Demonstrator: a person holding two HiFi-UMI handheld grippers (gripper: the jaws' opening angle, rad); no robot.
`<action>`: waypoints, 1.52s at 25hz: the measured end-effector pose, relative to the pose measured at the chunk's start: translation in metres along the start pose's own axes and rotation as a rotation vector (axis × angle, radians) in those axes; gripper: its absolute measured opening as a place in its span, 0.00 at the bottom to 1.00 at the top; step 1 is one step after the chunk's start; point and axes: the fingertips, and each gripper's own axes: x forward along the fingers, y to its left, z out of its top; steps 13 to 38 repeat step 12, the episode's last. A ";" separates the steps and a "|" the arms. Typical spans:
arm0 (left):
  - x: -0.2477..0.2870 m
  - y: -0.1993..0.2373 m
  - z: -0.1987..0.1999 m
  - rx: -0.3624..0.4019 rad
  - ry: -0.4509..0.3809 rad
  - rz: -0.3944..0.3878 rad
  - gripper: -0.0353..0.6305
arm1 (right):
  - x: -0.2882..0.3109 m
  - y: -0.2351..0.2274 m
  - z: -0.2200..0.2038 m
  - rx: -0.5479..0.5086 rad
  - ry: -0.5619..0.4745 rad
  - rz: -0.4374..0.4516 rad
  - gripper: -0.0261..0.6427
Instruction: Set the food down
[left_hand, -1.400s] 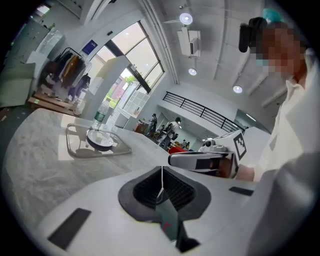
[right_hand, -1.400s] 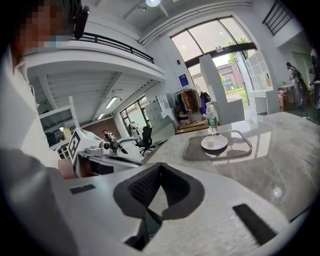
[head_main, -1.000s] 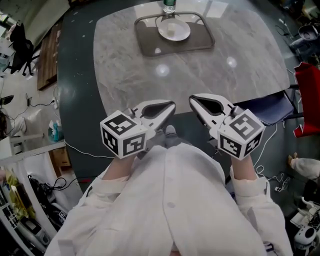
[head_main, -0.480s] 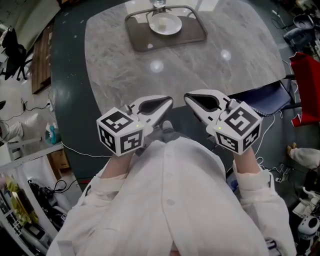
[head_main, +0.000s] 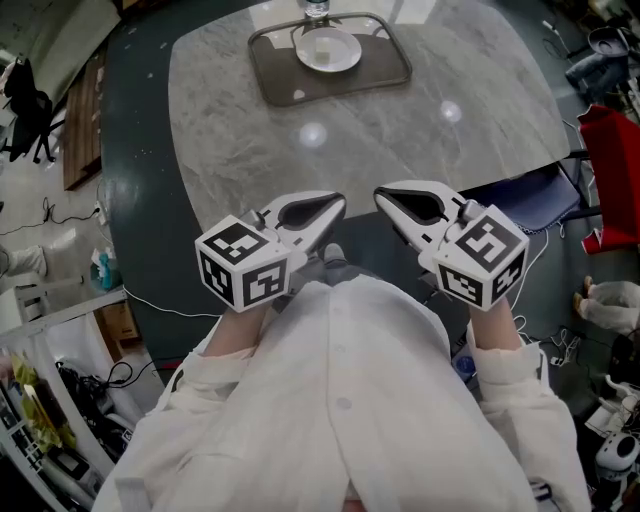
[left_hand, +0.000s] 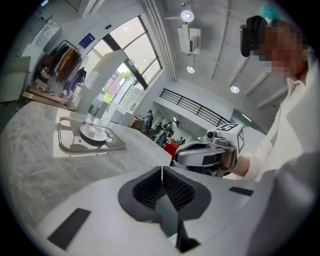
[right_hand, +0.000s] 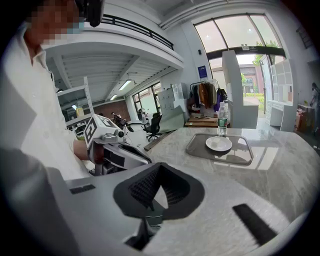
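Food lies on plate, far from left gripper and right gripper; both closed, empty.

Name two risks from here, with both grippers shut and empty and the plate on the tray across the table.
The water bottle stands just behind the plate; a long reach across the table might tip it. The left gripper and right gripper are shut; reaching unopened, they could shove the plate along the tray.

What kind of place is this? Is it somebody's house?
Probably not a house. It looks like a big open office or lab hall. There is a railed upper gallery under a very high ceiling, an office chair by desks, and an air conditioner mounted high up.
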 end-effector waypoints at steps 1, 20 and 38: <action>0.000 0.000 0.000 0.000 0.000 0.000 0.08 | 0.000 0.000 0.001 -0.002 0.000 0.000 0.04; 0.002 -0.009 -0.006 -0.008 0.027 -0.023 0.08 | -0.002 0.002 -0.003 0.047 -0.016 -0.021 0.04; 0.002 -0.009 -0.006 -0.008 0.027 -0.023 0.08 | -0.002 0.002 -0.003 0.047 -0.016 -0.021 0.04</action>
